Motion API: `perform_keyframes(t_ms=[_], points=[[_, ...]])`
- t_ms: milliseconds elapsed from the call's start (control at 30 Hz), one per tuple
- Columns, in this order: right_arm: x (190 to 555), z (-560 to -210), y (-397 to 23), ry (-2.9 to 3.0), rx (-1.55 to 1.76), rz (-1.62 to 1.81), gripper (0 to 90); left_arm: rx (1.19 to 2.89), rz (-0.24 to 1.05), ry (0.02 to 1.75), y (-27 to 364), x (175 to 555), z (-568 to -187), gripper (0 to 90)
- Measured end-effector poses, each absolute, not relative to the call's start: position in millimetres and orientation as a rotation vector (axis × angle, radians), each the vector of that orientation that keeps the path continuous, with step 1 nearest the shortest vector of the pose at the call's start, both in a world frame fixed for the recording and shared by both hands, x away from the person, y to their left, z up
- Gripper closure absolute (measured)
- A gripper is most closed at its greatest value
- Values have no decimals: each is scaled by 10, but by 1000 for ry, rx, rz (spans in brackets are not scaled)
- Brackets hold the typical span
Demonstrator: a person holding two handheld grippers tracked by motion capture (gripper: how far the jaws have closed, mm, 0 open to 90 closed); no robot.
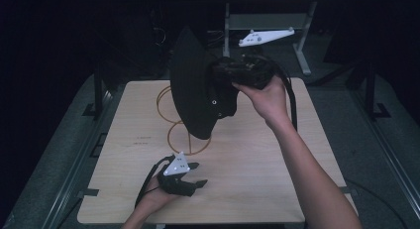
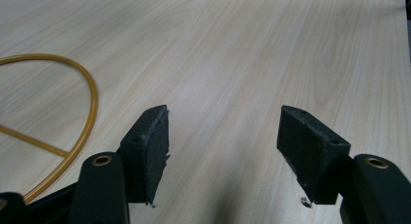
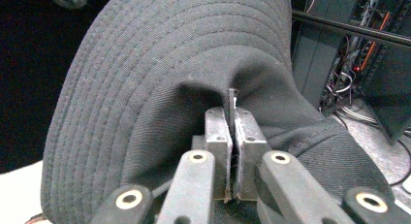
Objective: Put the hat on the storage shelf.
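A black brimmed hat [image 1: 195,85] hangs in the air above the back of the wooden table [image 1: 257,159], its brim facing left. My right gripper [image 1: 225,73] is shut on a fold of the hat's crown; in the right gripper view its pads [image 3: 232,136] pinch the dark fabric [image 3: 160,78]. A yellow wire ring stand [image 1: 173,130] lies on the table under the hat, and its curved rim [image 2: 82,112] reaches into the left gripper view. My left gripper [image 1: 198,174] rests low near the table's front edge, open [image 2: 223,151], with bare wood between its jaws.
Dark floor and metal rails surround the table. A metal frame with legs [image 1: 302,40] stands behind it. In the right gripper view, dark equipment and cables [image 3: 354,73] sit past the hat.
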State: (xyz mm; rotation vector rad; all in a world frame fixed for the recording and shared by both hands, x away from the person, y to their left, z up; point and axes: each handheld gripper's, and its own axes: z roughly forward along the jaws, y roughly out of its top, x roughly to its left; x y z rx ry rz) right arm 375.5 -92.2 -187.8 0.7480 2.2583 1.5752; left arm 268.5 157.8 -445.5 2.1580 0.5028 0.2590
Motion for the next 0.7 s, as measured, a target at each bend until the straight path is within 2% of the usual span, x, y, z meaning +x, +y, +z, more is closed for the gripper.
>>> perform_keyframes(t_ms=[400,700], points=[[3958,-1795,-472,2339,708,1485,864,2178,244,472,1538,2691,-4470,356],[4072,-1886,-29,2442,677,1387,858,2188,239,441,1511,2657,-4465,356]])
